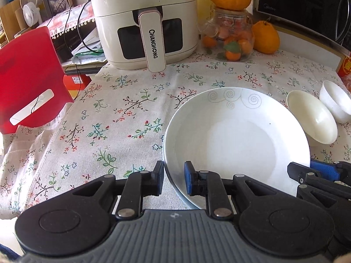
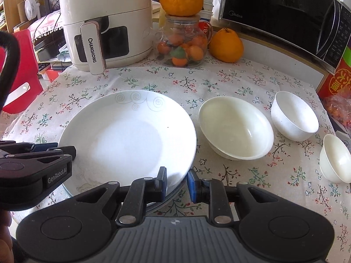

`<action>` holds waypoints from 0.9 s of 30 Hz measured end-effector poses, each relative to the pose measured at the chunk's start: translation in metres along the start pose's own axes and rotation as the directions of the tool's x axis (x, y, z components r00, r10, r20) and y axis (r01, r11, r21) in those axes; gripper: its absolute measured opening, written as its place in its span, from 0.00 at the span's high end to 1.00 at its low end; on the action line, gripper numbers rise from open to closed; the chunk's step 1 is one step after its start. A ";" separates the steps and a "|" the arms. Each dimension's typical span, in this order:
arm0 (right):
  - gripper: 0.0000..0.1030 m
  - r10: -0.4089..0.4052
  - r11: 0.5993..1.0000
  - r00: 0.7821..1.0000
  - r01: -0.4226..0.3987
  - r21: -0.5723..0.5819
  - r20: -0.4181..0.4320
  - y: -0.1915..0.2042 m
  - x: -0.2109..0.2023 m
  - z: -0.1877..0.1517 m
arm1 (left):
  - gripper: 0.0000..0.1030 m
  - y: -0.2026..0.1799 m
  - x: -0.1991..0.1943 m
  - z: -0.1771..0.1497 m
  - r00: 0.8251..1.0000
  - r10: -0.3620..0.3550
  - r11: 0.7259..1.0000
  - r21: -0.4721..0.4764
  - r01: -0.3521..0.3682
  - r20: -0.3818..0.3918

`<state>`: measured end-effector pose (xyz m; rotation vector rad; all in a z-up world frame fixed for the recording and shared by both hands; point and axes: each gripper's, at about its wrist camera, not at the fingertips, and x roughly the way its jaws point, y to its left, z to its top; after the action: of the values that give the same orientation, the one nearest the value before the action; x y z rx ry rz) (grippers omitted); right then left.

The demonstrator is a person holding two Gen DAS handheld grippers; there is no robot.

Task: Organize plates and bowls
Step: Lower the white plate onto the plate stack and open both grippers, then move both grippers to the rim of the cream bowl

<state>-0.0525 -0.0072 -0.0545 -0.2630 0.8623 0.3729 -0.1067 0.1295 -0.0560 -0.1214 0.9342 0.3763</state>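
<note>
Left wrist view: your left gripper [image 1: 174, 180] has its two blue-padded fingers [image 1: 189, 180] set astride the near-left rim of the white round ceramic plate [image 1: 237, 135] with grey spiral markings, one finger outside the rim and one inside. A gap shows on each side of the rim, so the fingers straddle it without pressing on it.

Right wrist view: your right gripper [image 2: 176, 183] stands the same way at the near-right rim of that plate [image 2: 129, 135], fingers parted with the rim edge between them (contact with the pads cannot be confirmed). The left gripper [image 2: 54, 153] enters from the left edge at the plate's near-left rim.

A second rim shows under the white plate along its near edge; what it belongs to cannot be told.

Plate sits on the floral tablecloth [image 2: 230, 83], left of centre. Just right of it is a large cream round bowl [image 2: 235, 129]; beyond that a small white deep bowl [image 2: 294, 116], and a third small cream bowl [image 2: 335, 159] nearer the right edge. All three stand upright, apart from one another.
</note>
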 end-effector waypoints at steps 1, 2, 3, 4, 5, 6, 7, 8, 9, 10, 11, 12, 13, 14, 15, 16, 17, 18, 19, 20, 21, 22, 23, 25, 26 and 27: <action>0.83 -0.006 1.000 1.000 0.006 -0.008 0.002 0.001 0.000 -0.001 | 0.83 0.001 0.000 0.000 1.000 -0.001 1.000 -0.004 0.001 -0.001; 0.83 -0.011 1.000 1.000 0.011 -0.014 0.001 0.002 0.000 -0.002 | 0.83 0.001 0.000 0.000 1.000 -0.003 1.000 -0.011 0.003 -0.002; 0.82 -0.018 1.000 1.000 0.018 -0.021 -0.004 0.004 0.001 -0.003 | 0.83 0.002 0.000 0.001 1.000 -0.004 1.000 -0.013 0.004 -0.003; 0.81 -0.019 1.000 1.000 0.019 -0.023 -0.008 0.005 0.002 -0.003 | 0.83 0.001 0.000 0.001 1.000 -0.005 1.000 -0.012 0.005 -0.004; 0.80 -0.023 0.999 1.000 0.023 -0.028 -0.005 0.006 0.002 -0.004 | 0.82 0.001 0.000 0.001 1.000 -0.005 1.000 -0.009 0.005 -0.003; 0.80 -0.031 0.999 1.000 0.031 -0.037 -0.004 0.008 0.002 -0.004 | 0.82 0.000 0.000 0.001 1.000 -0.004 1.000 -0.006 0.004 -0.002; 0.79 -0.035 0.998 0.999 0.035 -0.042 -0.003 0.009 0.002 -0.004 | 0.82 0.000 0.000 0.001 1.000 -0.006 1.000 -0.003 0.006 -0.003; 0.78 -0.037 0.998 0.999 0.037 -0.045 -0.002 0.010 0.002 -0.004 | 0.80 0.000 0.001 0.001 1.000 -0.009 1.000 -0.002 0.009 -0.004; 0.77 -0.036 0.998 0.999 0.036 -0.048 -0.003 0.010 0.003 -0.004 | 0.79 0.000 0.001 0.001 1.000 -0.015 1.000 -0.003 0.015 -0.006; 0.77 -0.036 0.998 0.999 0.035 -0.052 -0.006 0.010 0.003 -0.004 | 0.76 0.001 0.001 0.002 1.000 -0.023 1.000 -0.007 0.023 -0.010; 0.77 -0.035 0.998 0.999 0.034 -0.056 -0.010 0.010 0.003 -0.003 | 0.74 0.002 0.001 0.003 1.000 -0.028 1.000 -0.012 0.028 -0.013; 0.77 -0.033 0.998 0.999 0.032 -0.059 -0.014 0.010 0.003 -0.002 | 0.74 0.003 0.001 0.003 0.999 -0.031 0.999 -0.016 0.031 -0.015; 0.77 -0.028 0.998 0.999 0.027 -0.055 -0.018 0.009 0.003 -0.002 | 0.74 0.005 0.001 0.005 0.999 -0.029 0.999 -0.027 0.029 -0.019; 0.76 -0.021 0.999 1.000 0.020 -0.049 -0.023 0.008 0.004 -0.001 | 0.71 0.006 0.002 0.006 0.999 -0.028 0.999 -0.035 0.027 -0.024; 0.74 -0.012 0.999 1.000 0.011 -0.045 -0.027 0.007 0.004 0.000 | 0.71 0.009 0.004 0.008 0.999 -0.027 0.998 -0.051 0.026 -0.030; 0.73 -0.007 0.999 1.000 0.006 -0.040 -0.029 0.006 0.004 0.001 | 0.68 0.013 0.005 0.010 0.999 -0.024 0.997 -0.074 0.021 -0.039; 0.71 -0.004 0.999 1.000 0.003 -0.035 -0.029 0.005 0.003 0.003 | 0.67 0.016 0.007 0.012 0.998 -0.025 0.995 -0.095 0.021 -0.049; 0.68 0.000 1.000 1.000 -0.001 -0.029 -0.028 0.004 0.002 0.004 | 0.67 0.019 0.007 0.014 0.998 -0.030 0.993 -0.114 0.024 -0.054; 0.67 0.003 1.000 1.000 -0.004 -0.023 -0.026 0.002 0.001 0.006 | 0.67 0.021 0.007 0.017 0.998 -0.032 0.991 -0.135 0.025 -0.054; 0.66 0.008 1.000 1.000 -0.009 -0.016 -0.022 0.001 0.000 0.008 | 0.67 0.022 0.007 0.019 0.998 -0.035 0.989 -0.147 0.027 -0.050; 0.66 0.016 1.000 1.000 -0.016 -0.006 -0.018 -0.001 -0.002 0.010 | 0.66 0.023 0.005 0.022 0.998 -0.038 0.987 -0.157 0.031 -0.043; 0.66 0.024 1.000 1.000 -0.024 0.003 -0.013 -0.003 -0.004 0.012 | 0.64 0.024 0.004 0.025 0.999 -0.041 0.986 -0.166 0.035 -0.036; 0.65 0.032 0.999 0.999 -0.032 0.015 -0.010 -0.006 -0.006 0.013 | 0.63 0.024 0.003 0.028 0.999 -0.045 0.984 -0.173 0.039 -0.029; 0.63 0.050 0.998 0.999 -0.050 0.038 -0.004 -0.012 -0.010 0.017 | 0.63 0.023 0.001 0.034 0.998 -0.057 0.982 -0.183 0.054 -0.013; 0.63 0.064 0.997 0.998 -0.064 0.051 0.001 -0.016 -0.011 0.019 | 0.63 0.022 0.000 0.038 0.998 -0.063 0.980 -0.188 0.061 -0.006; 0.62 0.076 0.995 0.997 -0.077 0.063 0.007 -0.020 -0.013 0.022 | 0.63 0.021 0.000 0.041 0.997 -0.072 0.979 -0.190 0.070 -0.003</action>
<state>-0.0366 -0.0204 -0.0293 -0.1713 0.8800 0.4167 -0.0832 0.1594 -0.0303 -0.3304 0.8996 0.3983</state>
